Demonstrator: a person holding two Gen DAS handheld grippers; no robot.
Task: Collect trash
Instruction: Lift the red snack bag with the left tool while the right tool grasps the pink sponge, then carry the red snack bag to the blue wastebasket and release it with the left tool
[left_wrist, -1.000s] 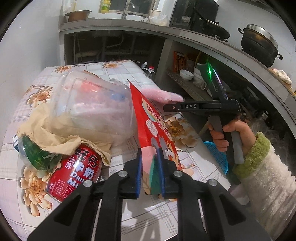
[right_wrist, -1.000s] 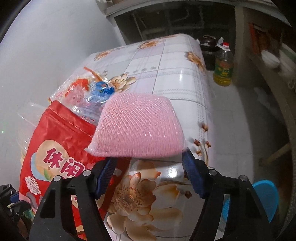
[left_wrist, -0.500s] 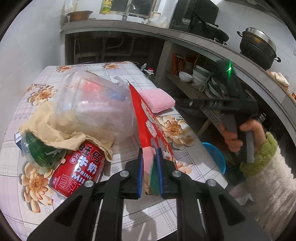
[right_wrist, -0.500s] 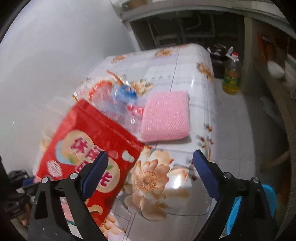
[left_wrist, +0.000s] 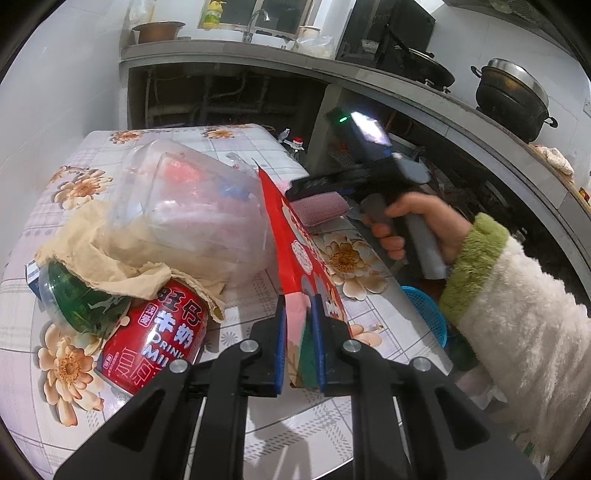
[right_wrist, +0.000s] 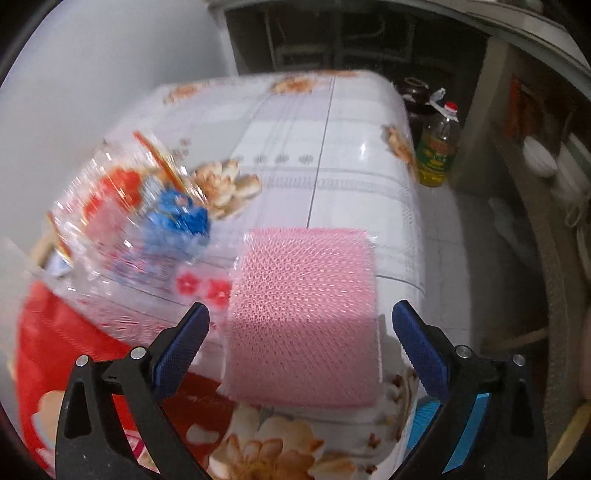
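Observation:
My left gripper (left_wrist: 298, 328) is shut on the lower edge of a red snack bag (left_wrist: 295, 243), which stands on edge above the table; the bag also shows at the left of the right wrist view (right_wrist: 55, 332). My right gripper (right_wrist: 301, 328) is open, its jaws on either side of a pink mesh sponge (right_wrist: 303, 321) that lies flat on the floral table (right_wrist: 332, 155). The sponge shows in the left wrist view (left_wrist: 321, 208) under the right gripper. A clear crumpled plastic wrapper (right_wrist: 147, 221) lies left of the sponge.
On the table to the left lie a red milk can (left_wrist: 159, 332), a green bottle (left_wrist: 74, 299), tan paper (left_wrist: 110, 251) and a clear plastic container (left_wrist: 199, 206). A blue basket (left_wrist: 424, 306) sits on the floor by the table. An oil bottle (right_wrist: 439, 147) stands beyond.
My right gripper let go of the sponge, pulled back, then came forward again with its open jaws around it. The left gripper kept still with the red bag.

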